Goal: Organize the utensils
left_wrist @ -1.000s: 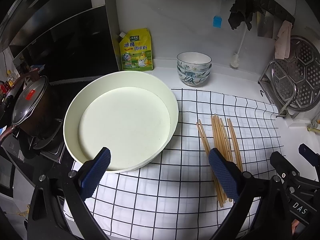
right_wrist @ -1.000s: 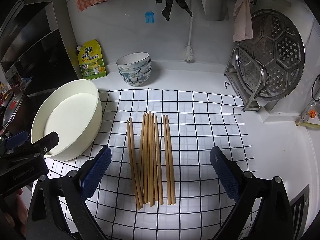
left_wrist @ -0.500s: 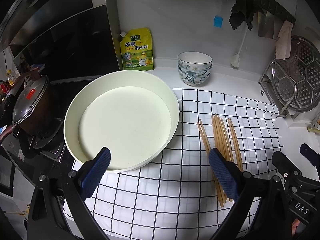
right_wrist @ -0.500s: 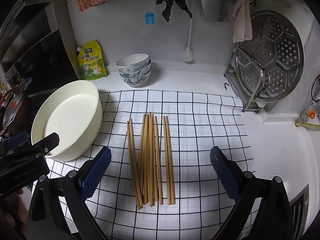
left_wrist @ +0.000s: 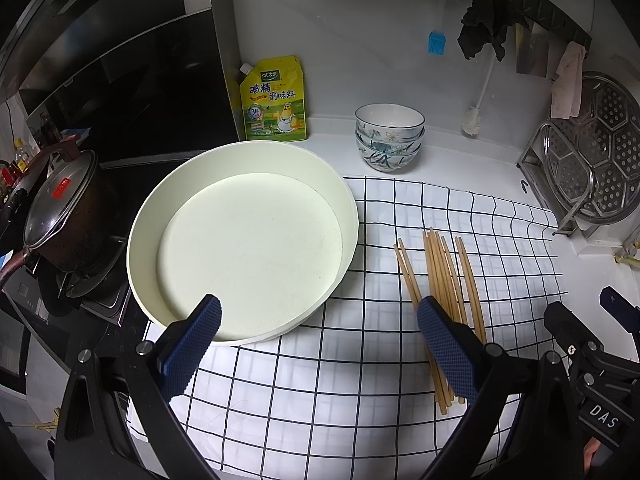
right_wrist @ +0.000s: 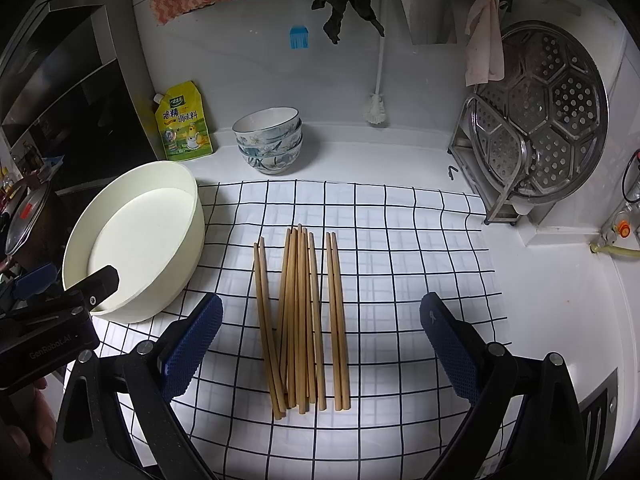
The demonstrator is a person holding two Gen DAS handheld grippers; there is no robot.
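Several slender wooden chopsticks (right_wrist: 300, 316), gridded cloth (right_wrist: 400, 240)

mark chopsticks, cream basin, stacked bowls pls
chopsticks (right_wrist: 301, 316), right wrist view, middle of the bundle.
cream basin (left_wrist: 244, 252), left wrist view, bare inner floor.
stacked bowls (right_wrist: 269, 142), right wrist view, outer wall of the stack.

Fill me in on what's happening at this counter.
A person holds two grippers above a checked cloth, and both are open and empty. The right gripper hovers over a loose row of wooden chopsticks. The left gripper faces an empty cream basin beside them. Nothing is picked up yet.
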